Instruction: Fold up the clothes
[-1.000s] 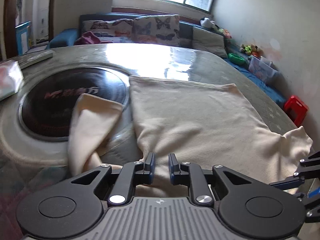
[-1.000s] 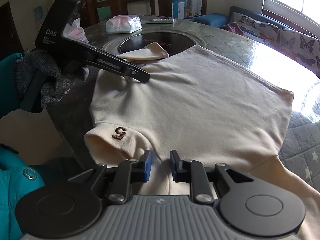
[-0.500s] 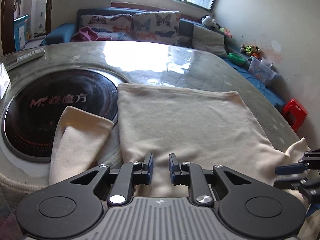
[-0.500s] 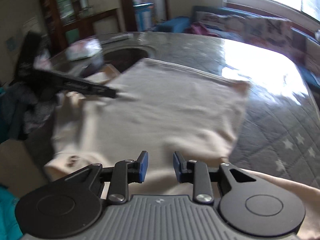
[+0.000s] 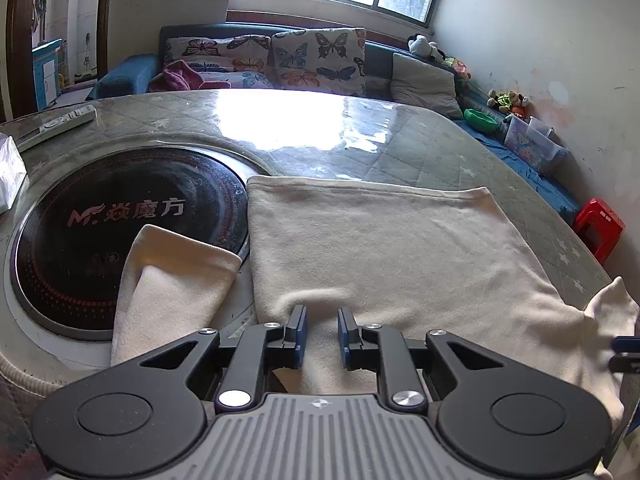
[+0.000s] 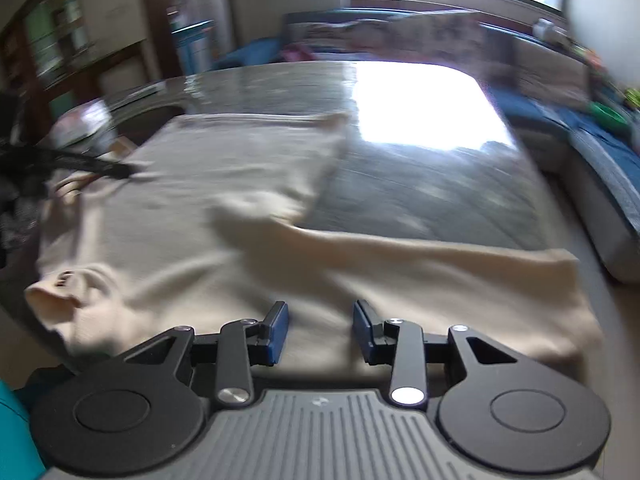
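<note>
A cream long-sleeved shirt (image 5: 380, 248) lies flat on the round table (image 5: 420, 152), hem towards the window. One sleeve (image 5: 172, 280) lies folded over the black centre disc. My left gripper (image 5: 319, 334) sits at the shirt's near edge with a narrow gap between its jaws; cloth lies between them. In the blurred right wrist view the shirt (image 6: 168, 208) and its other sleeve (image 6: 420, 256) stretch rightwards. My right gripper (image 6: 320, 330) is open just above the cloth near that sleeve's shoulder. The left gripper's tip (image 6: 116, 168) shows at the far left.
A black glass disc with red lettering (image 5: 120, 216) fills the table's middle. A remote (image 5: 64, 120) and a white packet (image 5: 10, 172) lie at the far left. A sofa with butterfly cushions (image 5: 280, 60) stands behind; a red stool (image 5: 598, 228) stands at the right.
My right gripper has swung right towards the sleeve and opened wider. My left gripper has shifted slightly with the shirt edge; its jaws have parted a little.
</note>
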The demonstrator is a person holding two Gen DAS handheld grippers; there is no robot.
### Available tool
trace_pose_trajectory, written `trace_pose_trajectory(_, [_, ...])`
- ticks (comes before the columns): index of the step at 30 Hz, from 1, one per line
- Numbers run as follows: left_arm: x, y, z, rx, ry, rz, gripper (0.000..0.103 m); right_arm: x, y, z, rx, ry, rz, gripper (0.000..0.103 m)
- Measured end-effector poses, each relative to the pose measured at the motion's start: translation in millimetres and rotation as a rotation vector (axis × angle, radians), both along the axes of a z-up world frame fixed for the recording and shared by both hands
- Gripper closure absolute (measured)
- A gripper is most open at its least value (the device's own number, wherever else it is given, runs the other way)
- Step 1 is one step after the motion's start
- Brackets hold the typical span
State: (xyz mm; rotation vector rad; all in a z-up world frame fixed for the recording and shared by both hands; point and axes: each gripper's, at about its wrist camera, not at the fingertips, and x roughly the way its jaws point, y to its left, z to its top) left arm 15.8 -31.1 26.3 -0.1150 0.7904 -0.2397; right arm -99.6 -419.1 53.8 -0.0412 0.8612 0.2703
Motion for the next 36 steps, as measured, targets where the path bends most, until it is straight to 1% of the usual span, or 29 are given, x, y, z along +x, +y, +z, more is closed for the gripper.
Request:
trace_pose_trajectory(3, [-5.1, 0.4, 2.1, 0.004, -0.007, 0.001, 0.084, -7.1, -29.3, 0.4, -0.029, 0.005, -0.096, 0.067])
trace_pose_trajectory(5, [-8.4, 0.6, 3.6, 0.006, -0.011, 0.002, 0.083, -8.0, -47.8, 2.5, -0.054, -0.012, -0.163, 0.067])
trace_pose_trajectory(8, [-13.5, 1.0, 5.7, 0.010, -0.018, 0.002, 0.077, -1.3, -64.9, 8.5, -0.038, -0.055, -0.215, 0.067])
trace_pose_trajectory(9, [-15.2, 1.1, 6.4, 0.011, -0.020, 0.003, 0.076, 2.9, -67.6, 10.2, -0.031, -0.070, -0.225, 0.067])
trace_pose_trajectory(11, [-18.6, 1.4, 7.8, 0.014, -0.024, 0.003, 0.076, 15.4, -69.0, 8.4, -0.031, -0.075, -0.223, 0.067])
trace_pose_trajectory(15, [-25.6, 3.5, 11.1, 0.021, -0.034, 0.009, 0.076, 40.1, -70.1, -1.6, -0.044, -0.054, -0.232, 0.067])
trace_pose_trajectory(19, [-29.7, 25.6, 17.4, 0.053, -0.049, 0.062, 0.076, 49.0, -69.4, -4.2, -0.041, -0.052, -0.266, 0.067])
trace_pose_trajectory(22, [-21.7, 37.6, 17.5, 0.084, -0.041, 0.099, 0.076, 47.4, -58.6, -1.5, -0.030, -0.066, -0.233, 0.067])
trace_pose_trajectory(26, [-4.1, 36.5, 12.3, 0.112, -0.028, 0.092, 0.076, 48.4, -44.7, -3.5, -0.037, -0.063, -0.194, 0.066])
trace_pose_trajectory(31, [17.5, 31.0, 0.6, 0.143, -0.008, 0.081, 0.076, 49.7, -39.6, -6.4, -0.030, -0.055, -0.192, 0.066])
trace_pose_trajectory(34, [24.3, 30.0, -3.7, 0.156, -0.016, 0.081, 0.076, 49.5, -40.6, -6.8, -0.025, -0.052, -0.192, 0.065])
trace_pose_trajectory(36, [26.8, 30.7, -5.2, 0.164, -0.021, 0.082, 0.078, 49.5, -41.4, -7.6, -0.020, -0.052, -0.195, 0.065])
